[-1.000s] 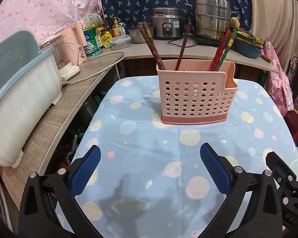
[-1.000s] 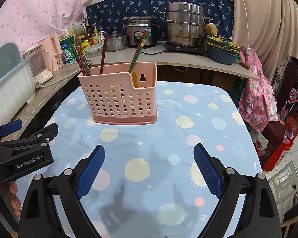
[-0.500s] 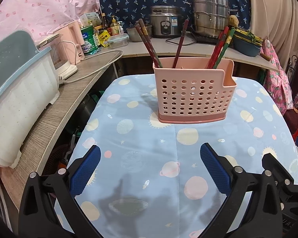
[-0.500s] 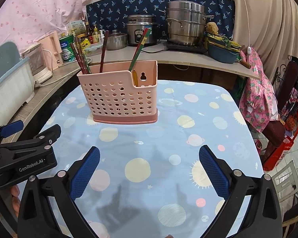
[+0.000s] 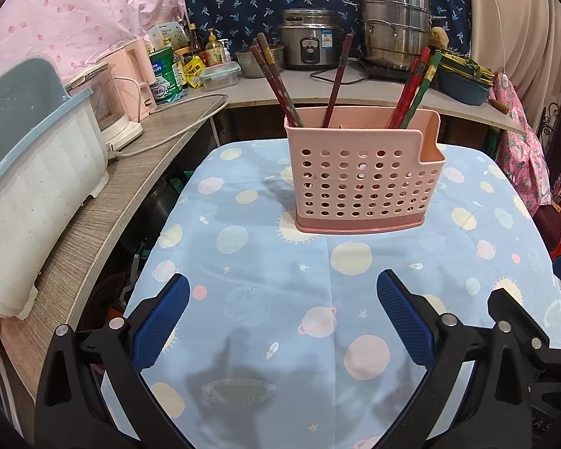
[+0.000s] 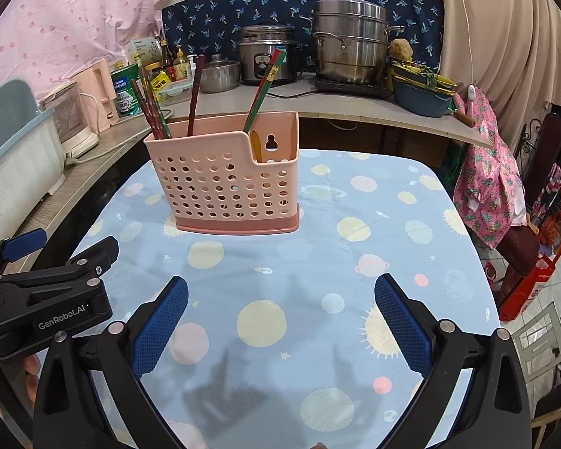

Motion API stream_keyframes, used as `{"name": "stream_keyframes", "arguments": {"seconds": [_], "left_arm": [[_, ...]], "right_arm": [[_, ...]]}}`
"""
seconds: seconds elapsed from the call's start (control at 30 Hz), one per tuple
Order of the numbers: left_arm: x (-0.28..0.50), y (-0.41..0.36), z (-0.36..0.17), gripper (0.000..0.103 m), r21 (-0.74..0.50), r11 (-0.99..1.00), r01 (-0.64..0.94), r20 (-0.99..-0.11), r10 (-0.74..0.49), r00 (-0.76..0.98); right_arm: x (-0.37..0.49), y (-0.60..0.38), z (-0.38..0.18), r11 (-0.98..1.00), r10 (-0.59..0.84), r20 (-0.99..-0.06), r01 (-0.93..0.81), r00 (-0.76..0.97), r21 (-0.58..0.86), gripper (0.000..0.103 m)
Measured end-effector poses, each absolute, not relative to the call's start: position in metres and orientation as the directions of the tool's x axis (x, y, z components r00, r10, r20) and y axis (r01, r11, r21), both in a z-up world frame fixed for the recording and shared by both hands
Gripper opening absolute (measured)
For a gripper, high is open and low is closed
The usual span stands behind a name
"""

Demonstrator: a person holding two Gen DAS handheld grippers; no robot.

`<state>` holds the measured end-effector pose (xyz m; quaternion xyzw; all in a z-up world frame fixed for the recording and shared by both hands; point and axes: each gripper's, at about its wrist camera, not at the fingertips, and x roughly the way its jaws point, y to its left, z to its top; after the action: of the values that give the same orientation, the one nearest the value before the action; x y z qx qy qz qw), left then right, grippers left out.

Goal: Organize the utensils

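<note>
A pink perforated utensil holder [image 5: 362, 183] [image 6: 224, 183] stands upright on the table's blue planet-print cloth [image 5: 280, 292] [image 6: 355, 262]. Several chopsticks [image 5: 280, 82] [image 6: 153, 112] lean in it: dark red ones at its left, a red and a green one [image 5: 415, 86] [image 6: 265, 86] at its right. My left gripper [image 5: 282, 312] hovers open over the near cloth, well short of the holder, nothing between its blue pads. My right gripper [image 6: 280, 312] is likewise open and empty, beside the left one.
A wooden counter [image 5: 104, 202] runs along the left with a white-and-blue dish drainer [image 5: 30, 187] and a kettle. Behind the table a shelf carries a rice cooker [image 5: 310, 43], steel pots [image 5: 392, 31], bottles and a blue basin. Pink clothing [image 6: 486, 172] hangs at the right.
The right gripper's pads have spread a little wider since the earliest frame. The holder sits slightly lower in the left wrist view; otherwise both grippers keep still.
</note>
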<state>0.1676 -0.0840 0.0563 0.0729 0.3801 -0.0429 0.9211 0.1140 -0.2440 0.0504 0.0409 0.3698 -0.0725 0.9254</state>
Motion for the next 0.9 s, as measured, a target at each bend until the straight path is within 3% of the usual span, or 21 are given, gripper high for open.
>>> {"name": "stream_keyframes", "arguments": {"seconds": [0.9], "left_arm": [[0.1745,-0.0867,0.0527,0.096,0.101,0.985,0.141,-0.710,-0.028,0.704]], "right_arm": [[0.1222,-0.2454,0.0474,0.985,-0.102,-0.695,0.168,0.711,0.027,0.096]]}}
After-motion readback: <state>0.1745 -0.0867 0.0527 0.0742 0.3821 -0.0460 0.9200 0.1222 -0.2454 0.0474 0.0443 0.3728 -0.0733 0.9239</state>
